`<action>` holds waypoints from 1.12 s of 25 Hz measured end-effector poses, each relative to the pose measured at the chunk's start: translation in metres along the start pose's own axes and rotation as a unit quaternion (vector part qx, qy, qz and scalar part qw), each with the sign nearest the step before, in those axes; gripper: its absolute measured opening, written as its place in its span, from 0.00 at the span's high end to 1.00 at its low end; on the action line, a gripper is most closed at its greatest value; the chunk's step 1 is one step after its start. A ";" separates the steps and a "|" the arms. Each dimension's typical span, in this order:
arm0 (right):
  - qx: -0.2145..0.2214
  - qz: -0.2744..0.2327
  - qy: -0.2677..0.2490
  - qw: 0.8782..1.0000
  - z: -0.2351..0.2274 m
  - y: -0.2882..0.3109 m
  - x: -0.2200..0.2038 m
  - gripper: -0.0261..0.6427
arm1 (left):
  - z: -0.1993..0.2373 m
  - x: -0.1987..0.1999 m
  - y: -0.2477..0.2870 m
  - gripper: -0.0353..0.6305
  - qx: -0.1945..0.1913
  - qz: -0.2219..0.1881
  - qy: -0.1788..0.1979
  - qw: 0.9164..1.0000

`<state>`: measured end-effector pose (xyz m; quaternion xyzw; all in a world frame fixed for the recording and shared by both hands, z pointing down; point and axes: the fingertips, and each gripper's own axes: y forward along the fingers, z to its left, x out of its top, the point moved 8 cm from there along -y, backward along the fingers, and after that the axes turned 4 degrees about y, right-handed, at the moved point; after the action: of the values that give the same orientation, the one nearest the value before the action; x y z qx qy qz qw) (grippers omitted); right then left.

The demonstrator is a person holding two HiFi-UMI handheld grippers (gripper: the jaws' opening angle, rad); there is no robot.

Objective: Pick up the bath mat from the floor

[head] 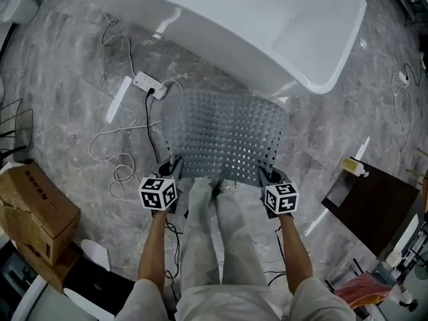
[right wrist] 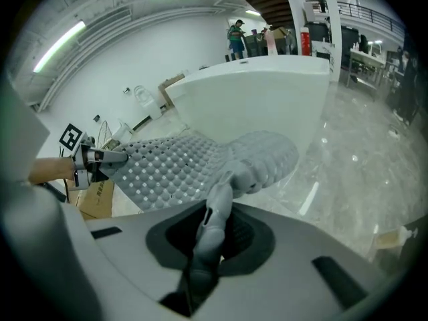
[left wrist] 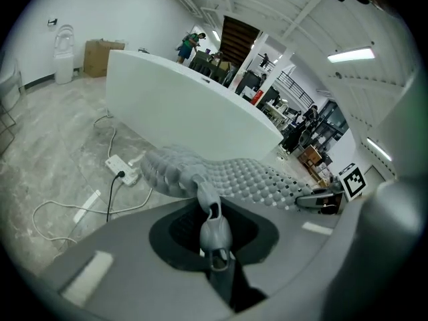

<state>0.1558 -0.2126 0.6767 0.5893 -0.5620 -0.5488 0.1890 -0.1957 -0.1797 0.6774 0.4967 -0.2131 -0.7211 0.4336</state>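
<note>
The grey perforated bath mat [head: 224, 136] hangs off the floor, stretched between my two grippers in front of the white bathtub [head: 254, 19]. My left gripper [head: 172, 172] is shut on the mat's near left corner, and that corner runs into its closed jaws in the left gripper view [left wrist: 212, 236]. My right gripper [head: 267, 178] is shut on the near right corner [right wrist: 212, 223]. The mat [left wrist: 227, 176] sags between them, its far edge curling down toward the tub. Each gripper view shows the other gripper at the mat's far corner.
A white power strip [head: 150, 83] with a black cord and loose white cables [head: 110, 159] lies on the marble floor left of the mat. Cardboard boxes [head: 33, 212] stand at the left. A dark board [head: 378, 206] and a small bottle [head: 354, 167] are at the right.
</note>
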 end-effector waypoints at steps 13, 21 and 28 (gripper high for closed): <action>0.000 -0.090 -0.050 0.995 0.058 -0.110 0.077 0.89 | -0.045 0.080 -0.098 0.88 -0.011 -0.069 0.036 0.997; -0.011 -0.158 -0.056 0.986 0.079 -0.178 0.124 0.89 | -0.086 0.142 -0.147 0.88 -0.027 -0.119 0.067 0.990; -0.014 -0.206 -0.068 0.976 0.087 -0.235 0.166 0.89 | -0.123 0.198 -0.187 0.88 -0.037 -0.155 0.095 0.983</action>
<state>0.1491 -0.2529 0.3787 0.6511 -0.4323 -0.6224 0.0414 -0.1881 -0.2311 0.3832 0.5734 -0.0645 -0.7367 0.3526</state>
